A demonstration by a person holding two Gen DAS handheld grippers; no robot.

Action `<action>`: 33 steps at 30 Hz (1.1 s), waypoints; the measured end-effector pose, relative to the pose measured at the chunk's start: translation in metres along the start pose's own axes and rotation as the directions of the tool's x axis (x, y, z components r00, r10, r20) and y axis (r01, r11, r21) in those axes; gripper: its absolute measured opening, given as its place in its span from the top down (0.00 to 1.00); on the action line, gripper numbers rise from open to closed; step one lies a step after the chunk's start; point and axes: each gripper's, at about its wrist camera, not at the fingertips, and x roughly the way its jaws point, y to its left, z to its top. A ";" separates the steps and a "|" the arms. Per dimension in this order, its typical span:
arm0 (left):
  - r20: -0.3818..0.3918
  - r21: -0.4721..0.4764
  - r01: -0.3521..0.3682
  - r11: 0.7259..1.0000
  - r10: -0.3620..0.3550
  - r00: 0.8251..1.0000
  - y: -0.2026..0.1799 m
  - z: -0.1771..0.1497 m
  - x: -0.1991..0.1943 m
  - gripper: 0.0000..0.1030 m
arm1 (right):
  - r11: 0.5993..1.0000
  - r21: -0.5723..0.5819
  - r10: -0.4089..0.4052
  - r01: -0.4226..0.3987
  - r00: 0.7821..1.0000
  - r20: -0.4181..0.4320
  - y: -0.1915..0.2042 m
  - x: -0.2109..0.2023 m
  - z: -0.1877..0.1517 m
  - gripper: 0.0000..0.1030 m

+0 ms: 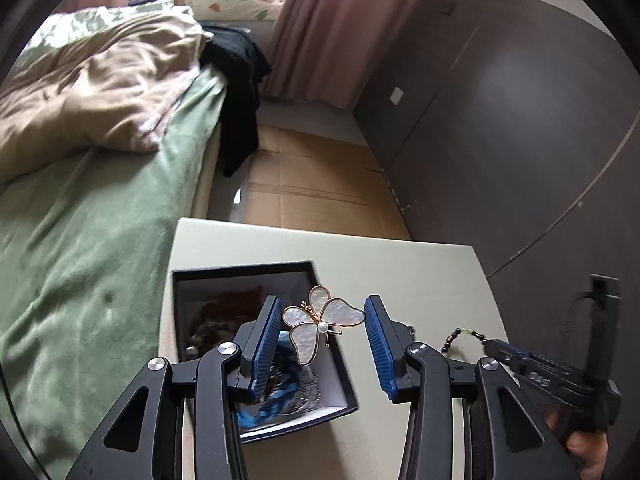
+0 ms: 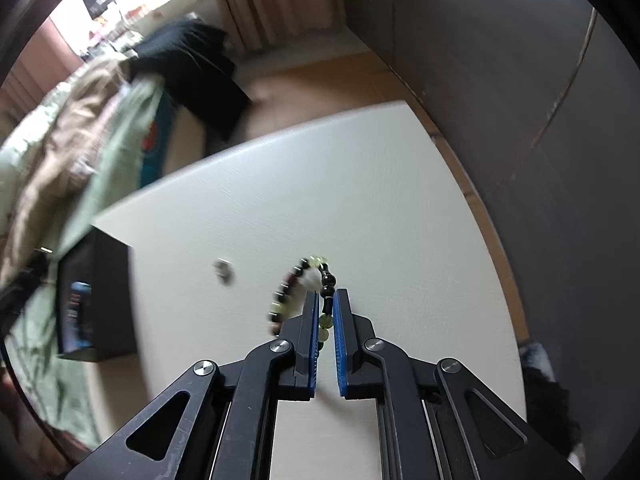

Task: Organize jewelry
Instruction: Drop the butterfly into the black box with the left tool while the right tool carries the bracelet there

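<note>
1. The left tongs are spread wide, nothing between the blue pads; the butterfly brooch shows in the gap, seemingly at the right rim of the open dark box.
2. The right tongs are pressed nearly together, pinching the beaded bracelet, whose loop hangs beyond the tips above the pale counter.
3. A small metal piece lies on the counter, left of the bracelet.

A home bedroom: unmade bed, curtains.
</note>
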 end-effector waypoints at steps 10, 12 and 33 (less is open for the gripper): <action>0.085 -0.077 0.001 0.997 0.005 0.996 0.023 0.007 -0.023 0.12 | 0.990 -0.011 0.144 -0.143 0.987 0.071 0.022 -0.026 0.000 0.92; 0.086 -0.085 -0.002 0.996 0.009 0.996 0.027 0.008 -0.025 0.12 | 0.986 -0.007 0.168 -0.168 0.983 0.073 0.026 -0.025 0.001 0.92; 0.081 -0.118 -0.036 0.992 0.046 0.996 0.049 0.012 -0.033 0.03 | 0.897 -0.098 0.440 -0.431 0.893 0.096 0.126 -0.038 0.006 0.92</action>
